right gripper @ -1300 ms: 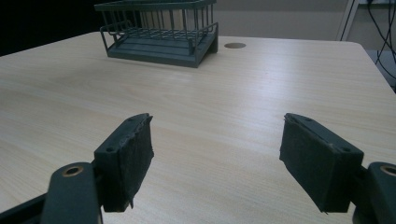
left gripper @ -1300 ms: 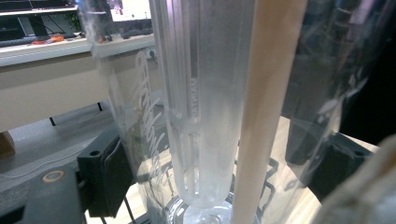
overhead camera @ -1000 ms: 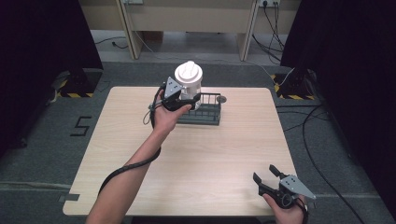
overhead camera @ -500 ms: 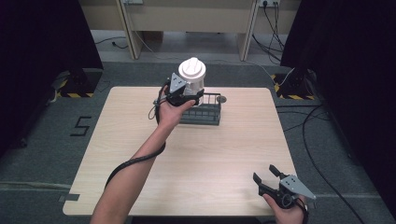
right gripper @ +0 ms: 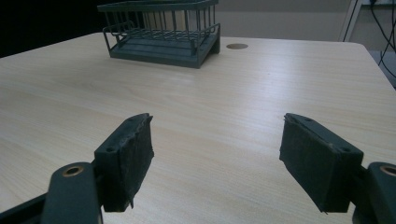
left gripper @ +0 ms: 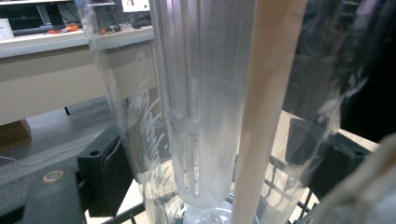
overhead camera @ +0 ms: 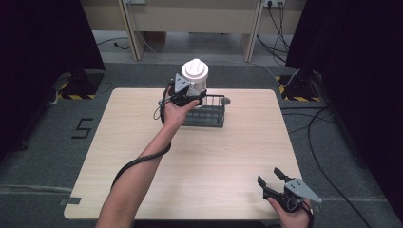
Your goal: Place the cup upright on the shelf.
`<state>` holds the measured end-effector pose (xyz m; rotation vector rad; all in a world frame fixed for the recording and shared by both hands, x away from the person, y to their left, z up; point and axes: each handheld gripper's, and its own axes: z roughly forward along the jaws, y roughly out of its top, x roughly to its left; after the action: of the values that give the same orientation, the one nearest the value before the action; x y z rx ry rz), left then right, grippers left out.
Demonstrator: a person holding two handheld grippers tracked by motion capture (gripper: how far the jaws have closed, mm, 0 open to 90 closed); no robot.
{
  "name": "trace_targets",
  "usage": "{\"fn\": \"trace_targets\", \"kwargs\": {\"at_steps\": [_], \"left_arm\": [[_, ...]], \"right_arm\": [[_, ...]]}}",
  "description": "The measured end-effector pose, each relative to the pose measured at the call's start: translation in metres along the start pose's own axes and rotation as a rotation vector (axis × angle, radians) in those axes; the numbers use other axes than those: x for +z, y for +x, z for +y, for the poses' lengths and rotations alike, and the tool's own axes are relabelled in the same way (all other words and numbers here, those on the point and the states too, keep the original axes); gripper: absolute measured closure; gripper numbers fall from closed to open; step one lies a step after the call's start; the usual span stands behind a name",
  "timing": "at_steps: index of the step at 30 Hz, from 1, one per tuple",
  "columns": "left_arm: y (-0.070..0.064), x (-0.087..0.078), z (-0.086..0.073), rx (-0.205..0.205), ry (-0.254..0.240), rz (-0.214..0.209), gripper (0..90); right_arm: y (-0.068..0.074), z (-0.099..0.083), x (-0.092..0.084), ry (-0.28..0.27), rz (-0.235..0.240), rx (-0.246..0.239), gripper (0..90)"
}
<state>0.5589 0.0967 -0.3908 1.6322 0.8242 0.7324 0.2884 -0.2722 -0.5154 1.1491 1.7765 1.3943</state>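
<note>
One clear plastic jar with a white lid (overhead camera: 195, 76) hangs above the dark wire basket (overhead camera: 207, 112) at the tabletop's (overhead camera: 228, 156) far edge — clamped in the left gripper (overhead camera: 190, 92). Well apart, the right gripper (overhead camera: 272, 179) hovers at the near right corner — jaws wide, empty.

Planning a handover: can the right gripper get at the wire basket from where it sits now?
Probably yes. The right gripper is open near the table's near edge, and bare tabletop lies between it and the wire basket. The left gripper holds a clear container above the basket's left end, crowding that side.
</note>
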Motion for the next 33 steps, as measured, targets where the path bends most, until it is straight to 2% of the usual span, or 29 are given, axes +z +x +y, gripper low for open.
{"fn": "trace_targets", "kwargs": {"at_steps": [15,33], "left_arm": [[-0.001,0.018,-0.014,-0.016,0.033,0.021,17.9],[0.0,0.03,-0.016,-0.023,0.041,0.036,17.9]], "right_arm": [[0.0,0.0,0.0,-0.001,0.004,-0.002,25.9],[0.0,0.0,0.0,-0.001,0.004,-0.01,26.0]]}}
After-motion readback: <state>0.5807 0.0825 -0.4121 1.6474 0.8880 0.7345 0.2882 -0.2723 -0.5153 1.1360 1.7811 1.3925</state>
